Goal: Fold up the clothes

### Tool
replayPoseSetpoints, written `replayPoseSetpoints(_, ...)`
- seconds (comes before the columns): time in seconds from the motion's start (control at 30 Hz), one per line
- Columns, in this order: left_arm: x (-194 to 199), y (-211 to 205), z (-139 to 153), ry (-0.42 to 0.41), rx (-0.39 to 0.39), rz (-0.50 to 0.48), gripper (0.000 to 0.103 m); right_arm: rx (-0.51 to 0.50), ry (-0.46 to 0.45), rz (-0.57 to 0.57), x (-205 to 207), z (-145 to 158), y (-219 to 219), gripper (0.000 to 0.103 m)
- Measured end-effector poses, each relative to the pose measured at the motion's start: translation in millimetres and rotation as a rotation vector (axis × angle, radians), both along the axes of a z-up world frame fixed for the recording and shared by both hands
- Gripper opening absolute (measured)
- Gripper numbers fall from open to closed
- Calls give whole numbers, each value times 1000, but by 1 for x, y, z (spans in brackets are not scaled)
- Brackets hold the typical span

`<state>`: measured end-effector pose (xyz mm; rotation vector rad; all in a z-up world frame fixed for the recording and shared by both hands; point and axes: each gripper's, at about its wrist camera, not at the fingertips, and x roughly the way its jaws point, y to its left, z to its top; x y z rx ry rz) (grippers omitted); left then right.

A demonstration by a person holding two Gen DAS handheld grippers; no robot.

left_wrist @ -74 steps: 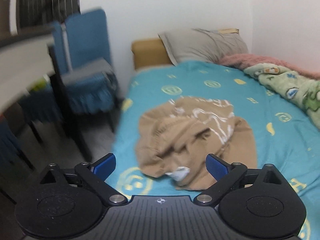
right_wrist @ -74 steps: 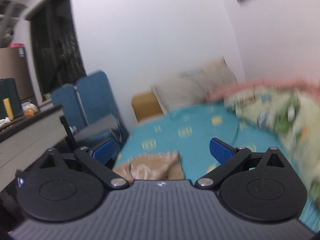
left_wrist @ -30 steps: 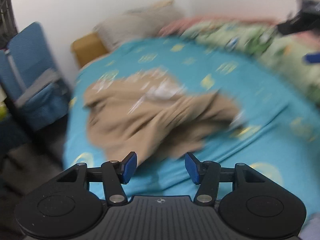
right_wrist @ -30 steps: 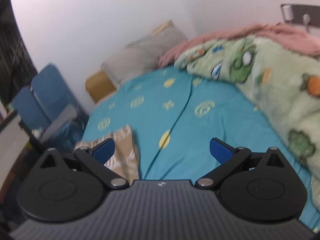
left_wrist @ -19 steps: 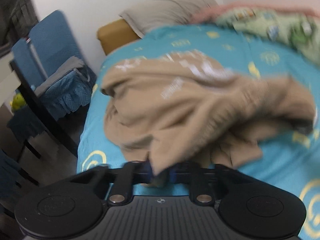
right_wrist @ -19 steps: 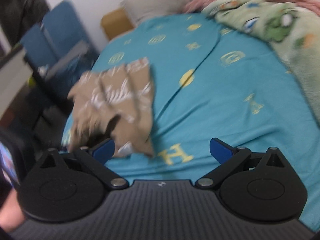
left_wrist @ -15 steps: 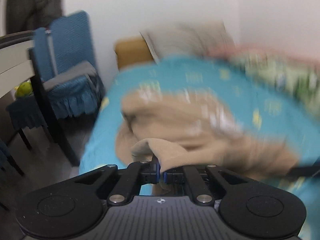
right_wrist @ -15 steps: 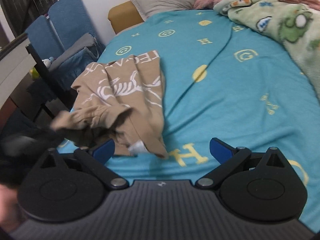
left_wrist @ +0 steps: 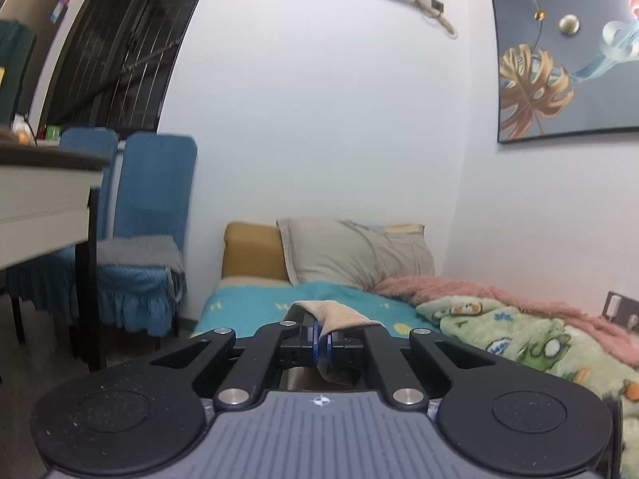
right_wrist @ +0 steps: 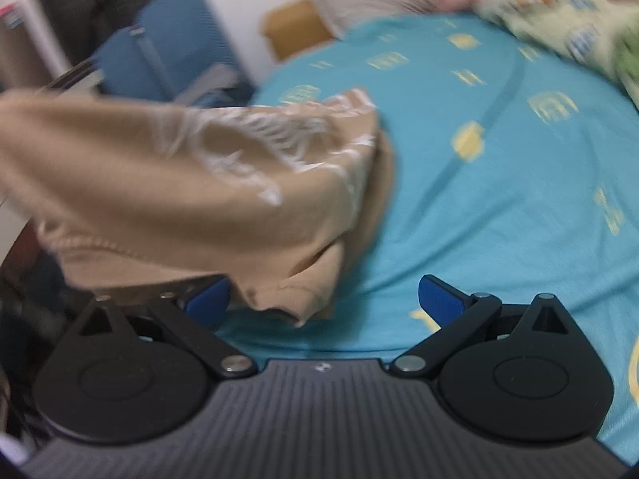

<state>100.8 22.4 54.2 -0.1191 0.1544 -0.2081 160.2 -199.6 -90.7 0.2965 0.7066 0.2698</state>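
Left wrist view shows the left gripper (left_wrist: pixel 322 344) clamped on a fold of the tan cotton garment with white print (left_wrist: pixel 334 316), held up above the turquoise patterned bed sheet (left_wrist: pixel 247 306). From the right wrist, the garment (right_wrist: pixel 191 183) hangs blurred above the sheet (right_wrist: pixel 499 183), while the right gripper (right_wrist: pixel 323 299) gapes wide, empty, beside its hem.
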Motion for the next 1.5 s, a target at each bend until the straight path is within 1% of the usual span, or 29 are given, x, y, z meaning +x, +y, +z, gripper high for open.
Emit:
replayPoseSetpoints(0.13,-22,1,27,-40,21,-1,4,-44,-82,78,-23,17,11,103)
replayPoseSetpoints(0.2,-27,4,34,-44,26,2,4,-78,-120,115,-34,21,19,103)
replayPoseSetpoints(0.27,-32,6,38,-46,25,5,4,-123,-134,123,-38,20,25,103)
replayPoseSetpoints(0.37,-32,13,30,-47,-10,14,4,-150,-125,96,-37,15,33,103)
replayPoseSetpoints(0.5,-18,23,7,-36,-44,32,4,-110,-107,78,-24,7,42,103)
replayPoseSetpoints(0.57,-8,28,-6,-19,-54,43,4,-105,-81,51,-14,-3,47,103)
replayPoseSetpoints(0.63,-1,34,-16,-14,-51,65,4,-128,-47,33,-3,-14,54,103)
replayPoseSetpoints(0.7,7,42,-23,-14,-50,90,4,-185,-10,-20,11,-26,56,103)
replayPoseSetpoints(0.73,12,47,-25,-16,-49,104,4,-199,5,-68,17,-30,52,103)
replayPoseSetpoints(0.77,17,53,-26,-19,-46,120,4,-185,4,-135,21,-31,42,103)
replayPoseSetpoints(0.83,30,65,-26,-15,-53,144,4,-90,-31,-288,25,-24,11,103)
replayPoseSetpoints(0.9,48,74,-28,9,-54,156,4,11,-63,-421,27,-14,-20,103)
replayPoseSetpoints(1.0,79,74,-44,78,-34,168,4,109,-82,-491,38,0,-42,103)
replayPoseSetpoints(1.1,116,70,-69,179,1,160,4,123,-55,-491,52,2,-46,103)
replayPoseSetpoints(1.2,148,67,-99,286,33,128,6,102,-18,-473,61,-4,-43,103)
replayPoseSetpoints(1.23,155,66,-109,315,47,124,9,95,-6,-464,62,-6,-41,103)
replayPoseSetpoints(1.3,165,64,-126,370,76,118,18,80,18,-446,65,-10,-36,103)
replayPoseSetpoints(1.33,168,63,-131,396,92,115,32,73,30,-437,66,-13,-34,103)
replayPoseSetpoints(1.37,169,63,-133,418,106,115,50,66,42,-428,68,-15,-32,103)
replayPoseSetpoints(1.4,170,64,-134,430,116,118,57,58,54,-419,69,-17,-30,103)
replayPoseSetpoints(1.47,165,67,-129,426,130,136,75,50,71,-407,70,-21,-27,103)
replayPoseSetpoints(1.5,161,68,-125,420,134,142,79,51,75,-406,70,-22,-27,103)
